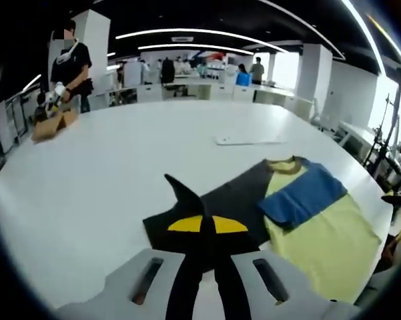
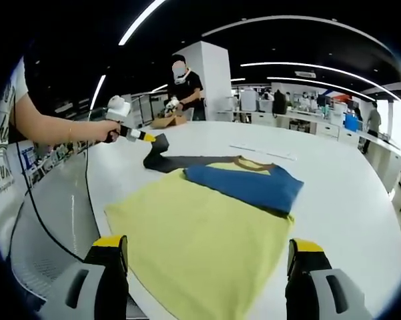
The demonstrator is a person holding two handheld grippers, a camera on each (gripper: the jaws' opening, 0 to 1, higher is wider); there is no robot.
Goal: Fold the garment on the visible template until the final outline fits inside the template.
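A T-shirt lies flat on the white table (image 1: pixel 120 173): yellow body (image 1: pixel 320 240), blue sleeve (image 1: pixel 303 193) folded in over the chest, dark grey sleeve (image 1: pixel 233 197) stretched out. My left gripper (image 1: pixel 207 223) is shut on the end of the grey sleeve, and a corner of the cloth pokes up past the jaws. In the right gripper view the yellow body (image 2: pixel 200 240) spreads in front of my right gripper (image 2: pixel 207 267), whose jaws stand wide open over the hem with nothing between them. There the left gripper (image 2: pixel 152 138), held by a hand, pinches the grey sleeve (image 2: pixel 170 161) beside the blue sleeve (image 2: pixel 247 183).
A flat white strip (image 1: pixel 250 140) lies on the table beyond the shirt, also the white strip (image 2: pixel 263 152). At the far edge a person (image 1: pixel 70 63) works at a cardboard box (image 1: pixel 50 125). The table edge (image 2: pixel 93 200) curves close by the shirt.
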